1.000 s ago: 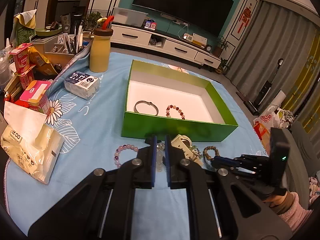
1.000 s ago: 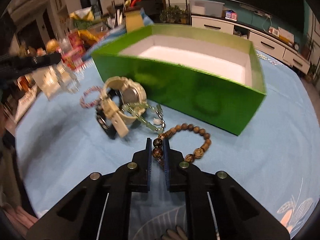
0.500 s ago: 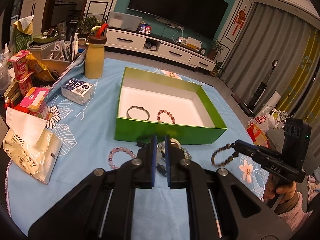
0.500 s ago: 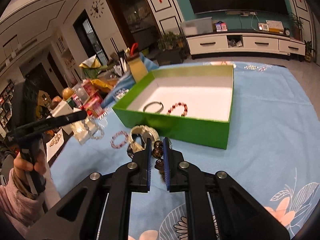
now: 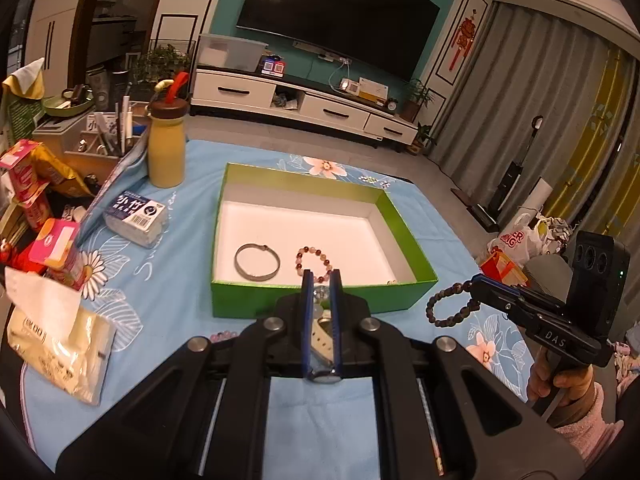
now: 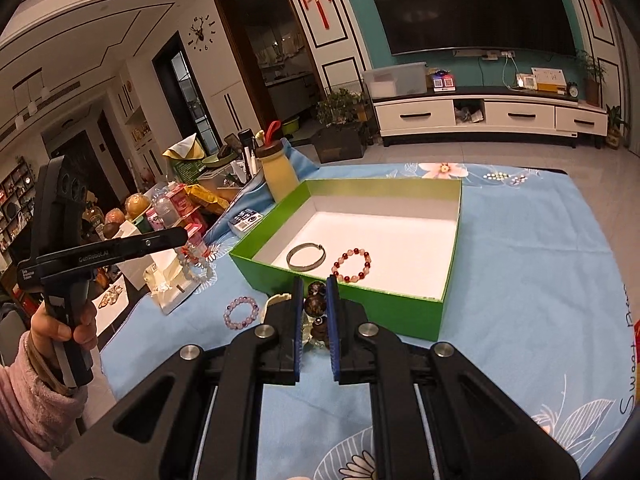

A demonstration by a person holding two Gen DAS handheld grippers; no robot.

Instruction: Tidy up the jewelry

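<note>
In the left wrist view, the left gripper (image 5: 321, 280) is seen at lower centre with its blue jaws narrowed on a clear bead bracelet (image 5: 320, 291), a few beads being visible between the fingers; in the right wrist view the same bracelet (image 6: 191, 261) is seen hanging from that gripper (image 6: 182, 236) at mid left, above a tissue pack (image 6: 170, 284). A watch (image 5: 322, 336) is partly seen through the gap between the fingers, lying on the blue cloth (image 5: 168, 304). In the right wrist view, the right gripper (image 6: 313, 292) is seen at lower centre, its jaws closed on a brown bead bracelet (image 6: 314, 306); in the left wrist view this bracelet (image 5: 448, 306) is seen as a dark loop dangling from that gripper (image 5: 474, 286) at right, clear of the cloth. A lilac bracelet (image 6: 241, 312) is seen flat on the cloth just left of the right gripper's fingers. Just beyond both grippers a green box (image 5: 320, 304) is seen open at the frame's centre, and within it, near its front wall, a metal bangle (image 5: 256, 262) and a red bead bracelet (image 5: 314, 261) are seen side by side, apart from each other. To the left of the box a blue-labelled pack (image 5: 134, 218) is seen, and behind it a yellow bottle (image 5: 166, 148). At far left snack cartons (image 5: 28, 184) are stacked. At upper centre a television (image 5: 340, 34) is seen above a white cabinet (image 5: 304, 106).
</note>
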